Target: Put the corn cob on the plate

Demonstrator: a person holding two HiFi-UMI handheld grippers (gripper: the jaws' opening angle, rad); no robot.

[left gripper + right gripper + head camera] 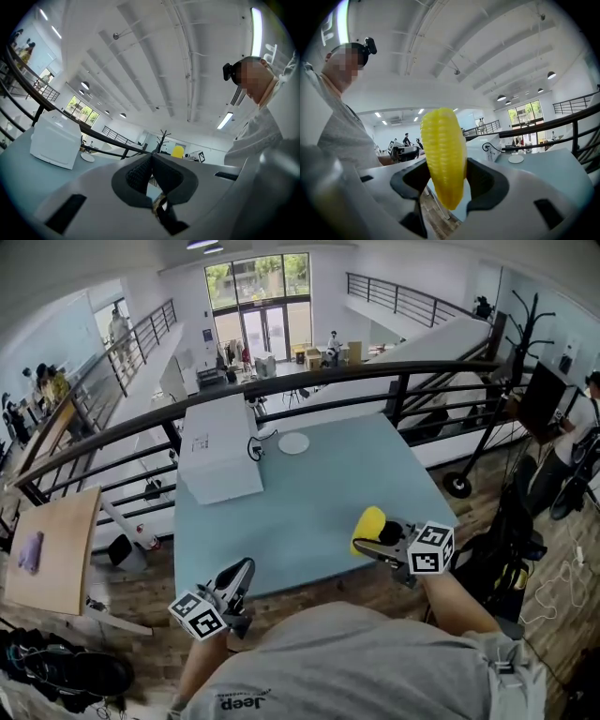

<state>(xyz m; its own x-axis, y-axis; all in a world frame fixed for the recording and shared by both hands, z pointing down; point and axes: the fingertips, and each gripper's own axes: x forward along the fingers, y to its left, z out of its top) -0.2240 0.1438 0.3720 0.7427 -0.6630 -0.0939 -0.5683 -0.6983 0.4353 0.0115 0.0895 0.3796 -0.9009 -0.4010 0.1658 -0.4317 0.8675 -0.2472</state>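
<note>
The yellow corn cob (pixel 369 521) stands upright between the jaws of my right gripper (pixel 366 540), which is shut on it just over the near right edge of the teal table (pixel 319 512). In the right gripper view the corn cob (pixel 443 154) fills the gap between the pads. The small white plate (pixel 293 443) lies at the far side of the table and is also visible as a plate (pixel 516 159) past the cob. My left gripper (pixel 244 570) hovers at the table's near edge, its jaws shut with nothing between them; its pads (pixel 140 171) meet.
A white box (pixel 217 448) with a dark cable sits on the table's far left, close to the plate. A black railing (pixel 281 385) runs behind the table. A wooden board (pixel 56 549) is at left, a coat stand (pixel 511 362) and a person (pixel 581 427) at right.
</note>
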